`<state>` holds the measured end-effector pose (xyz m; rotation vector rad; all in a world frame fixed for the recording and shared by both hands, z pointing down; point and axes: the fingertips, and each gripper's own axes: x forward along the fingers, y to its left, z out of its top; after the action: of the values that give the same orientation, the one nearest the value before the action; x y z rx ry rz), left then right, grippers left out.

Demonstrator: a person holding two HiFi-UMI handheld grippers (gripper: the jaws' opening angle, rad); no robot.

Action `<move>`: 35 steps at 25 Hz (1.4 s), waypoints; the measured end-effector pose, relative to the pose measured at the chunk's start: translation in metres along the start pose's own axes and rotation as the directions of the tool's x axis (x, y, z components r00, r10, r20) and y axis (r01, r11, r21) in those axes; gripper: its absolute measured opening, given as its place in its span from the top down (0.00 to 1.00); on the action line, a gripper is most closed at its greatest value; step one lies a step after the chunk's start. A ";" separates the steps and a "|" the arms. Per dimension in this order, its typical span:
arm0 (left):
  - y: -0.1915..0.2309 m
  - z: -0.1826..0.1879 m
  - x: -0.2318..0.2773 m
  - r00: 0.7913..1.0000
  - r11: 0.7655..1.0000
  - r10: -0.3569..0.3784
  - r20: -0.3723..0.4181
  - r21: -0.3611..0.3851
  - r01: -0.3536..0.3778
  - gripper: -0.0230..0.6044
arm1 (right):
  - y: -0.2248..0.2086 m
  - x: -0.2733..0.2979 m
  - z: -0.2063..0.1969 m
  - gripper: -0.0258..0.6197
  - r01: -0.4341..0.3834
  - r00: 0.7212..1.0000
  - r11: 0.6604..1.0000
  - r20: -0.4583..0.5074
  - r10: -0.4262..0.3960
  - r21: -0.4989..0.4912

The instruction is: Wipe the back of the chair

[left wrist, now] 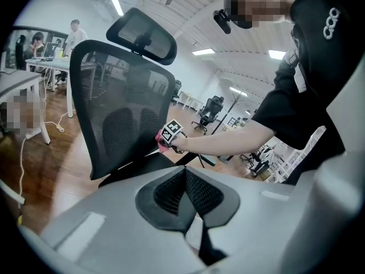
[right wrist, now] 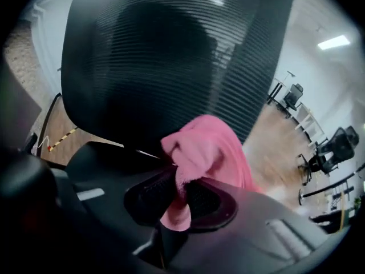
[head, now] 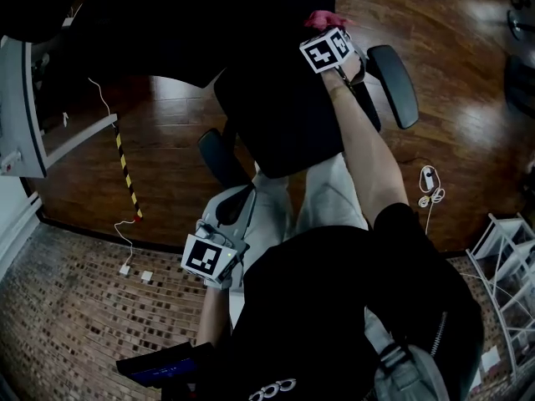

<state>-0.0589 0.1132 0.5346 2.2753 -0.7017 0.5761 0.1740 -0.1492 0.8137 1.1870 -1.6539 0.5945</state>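
Observation:
The black mesh chair back with its headrest stands upright in the left gripper view. It fills the right gripper view as dark mesh. My right gripper is shut on a pink cloth, which it holds at the lower part of the mesh; I cannot tell whether they touch. From above, the right gripper and cloth sit at the far edge of the seat. My left gripper is shut and empty. It hangs well back from the chair, low by the person's body.
Armrests jut out on both sides of the seat. A yellow-black strip and white cables lie on the wooden floor. A white rack stands at the right. Desks with people and other chairs are beyond.

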 end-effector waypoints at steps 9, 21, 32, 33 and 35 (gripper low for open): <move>0.042 -0.030 -0.065 0.994 0.993 0.102 0.042 -0.055 -0.100 0.98 | 0.188 0.007 0.058 0.88 -0.200 0.976 0.960 0.041 0.212 -0.193; 0.069 -0.051 -0.120 0.976 0.979 0.183 0.121 -0.118 -0.169 0.98 | 0.347 -0.049 0.097 0.88 -0.332 0.913 0.870 0.107 0.393 -0.364; 0.055 -0.039 -0.100 0.984 0.989 0.133 0.121 -0.074 -0.125 0.98 | 0.290 -0.085 0.134 0.88 -0.225 0.896 0.854 0.245 0.371 -0.469; 0.051 -0.036 -0.095 0.985 0.991 0.124 0.118 -0.066 -0.117 0.98 | 0.265 -0.084 0.130 0.88 -0.209 0.907 0.873 0.246 0.342 -0.441; 0.042 -0.029 -0.084 0.986 0.994 0.108 0.125 -0.045 -0.103 0.98 | 0.211 -0.083 0.122 0.88 -0.173 0.927 0.909 0.248 0.280 -0.380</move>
<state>-0.1548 0.1348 0.5260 2.2643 -0.8927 0.4649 -0.0646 -0.1273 0.7201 0.8520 -2.0757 0.2469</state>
